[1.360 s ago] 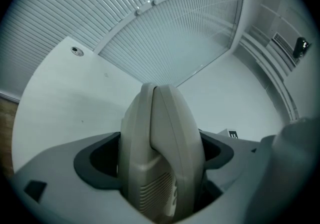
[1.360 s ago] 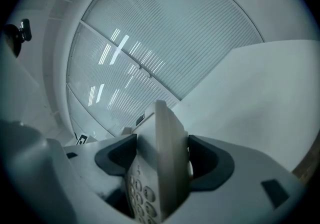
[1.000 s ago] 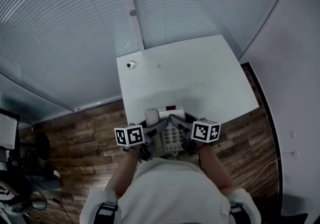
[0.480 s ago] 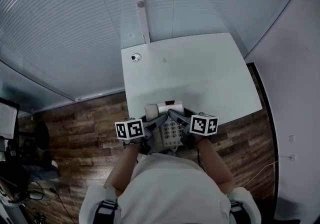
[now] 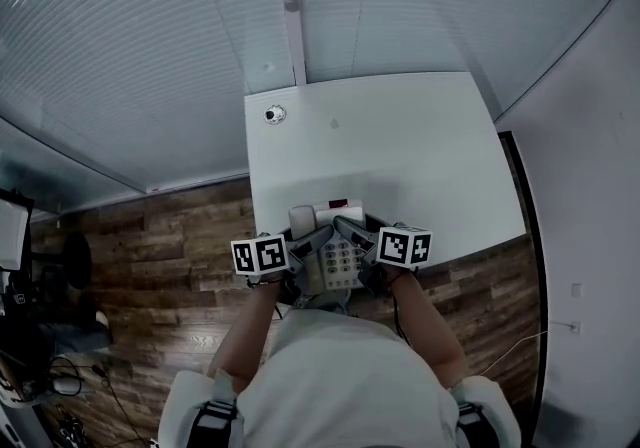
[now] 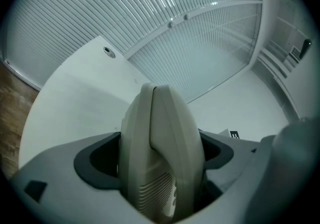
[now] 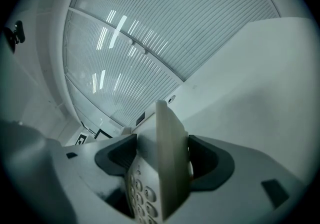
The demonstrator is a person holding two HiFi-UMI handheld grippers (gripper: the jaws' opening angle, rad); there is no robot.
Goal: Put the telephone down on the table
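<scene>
The left gripper [image 5: 312,242] has its jaws clamped on the handset [image 6: 160,148]. The right gripper [image 5: 352,234] pinches the keypad body's edge. The telephone [image 5: 338,261], pale hard plastic with a grid of buttons, is at the table's [image 5: 420,146] six o'clock edge. It is probably light, stiff and smooth. The handset could slip loose, so gripping both sides suits.

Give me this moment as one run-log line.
left gripper: shut on telephone | right gripper: shut on telephone | telephone: at near edge of table, contact unclear | task: not yet released
</scene>
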